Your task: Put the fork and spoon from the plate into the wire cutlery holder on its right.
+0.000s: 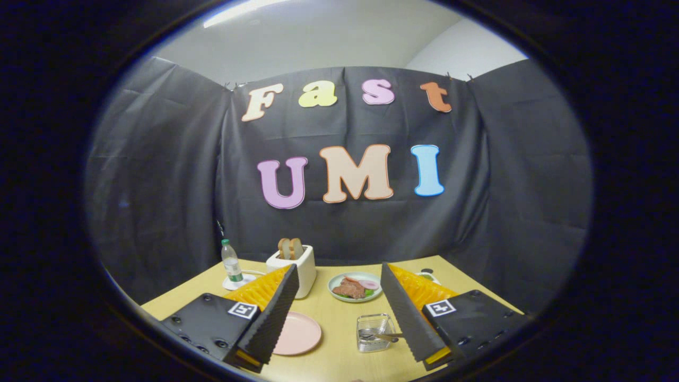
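The wooden table [339,318] is seen below the gripper [334,318], whose fingers are spread wide with nothing between the pads. The pink plate [299,333] is located beside the left finger. The wire cutlery holder [374,332], with cutlery lying inside it, is located against the right finger.

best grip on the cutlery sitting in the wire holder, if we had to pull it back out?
Take the handle end of the cutlery that pokes over the right rim of the wire holder, coming from above, since that end is the part clear of the wires. Which piece it is cannot be told. The gripper is open, the holder between its fingers, the pink plate to its left.
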### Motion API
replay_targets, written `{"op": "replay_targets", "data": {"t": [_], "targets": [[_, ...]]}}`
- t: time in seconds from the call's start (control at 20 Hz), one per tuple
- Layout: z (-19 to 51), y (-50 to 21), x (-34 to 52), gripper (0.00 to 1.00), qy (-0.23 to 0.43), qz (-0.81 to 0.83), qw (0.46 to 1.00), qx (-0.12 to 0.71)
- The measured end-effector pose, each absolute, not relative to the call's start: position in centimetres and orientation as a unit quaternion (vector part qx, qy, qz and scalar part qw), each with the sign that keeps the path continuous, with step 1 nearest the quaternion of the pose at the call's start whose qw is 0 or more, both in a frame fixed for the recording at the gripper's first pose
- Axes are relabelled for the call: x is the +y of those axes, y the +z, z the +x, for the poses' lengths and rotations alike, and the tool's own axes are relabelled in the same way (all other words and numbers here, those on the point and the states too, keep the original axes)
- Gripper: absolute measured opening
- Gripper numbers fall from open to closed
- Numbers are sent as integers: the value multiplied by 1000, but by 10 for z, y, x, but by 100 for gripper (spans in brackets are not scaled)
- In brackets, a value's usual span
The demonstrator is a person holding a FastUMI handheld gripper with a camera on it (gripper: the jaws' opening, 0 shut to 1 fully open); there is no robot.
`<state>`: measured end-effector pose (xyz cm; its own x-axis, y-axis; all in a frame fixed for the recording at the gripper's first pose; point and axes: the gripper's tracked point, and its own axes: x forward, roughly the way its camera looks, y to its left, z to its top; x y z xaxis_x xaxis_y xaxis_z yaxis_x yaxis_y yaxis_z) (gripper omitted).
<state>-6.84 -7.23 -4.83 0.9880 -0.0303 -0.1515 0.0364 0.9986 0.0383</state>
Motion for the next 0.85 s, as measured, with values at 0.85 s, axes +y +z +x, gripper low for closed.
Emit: {"op": "replay_targets", "data": {"t": [0.85], "targets": [[-55,-24,-44,100,2,-28,999,44]]}}
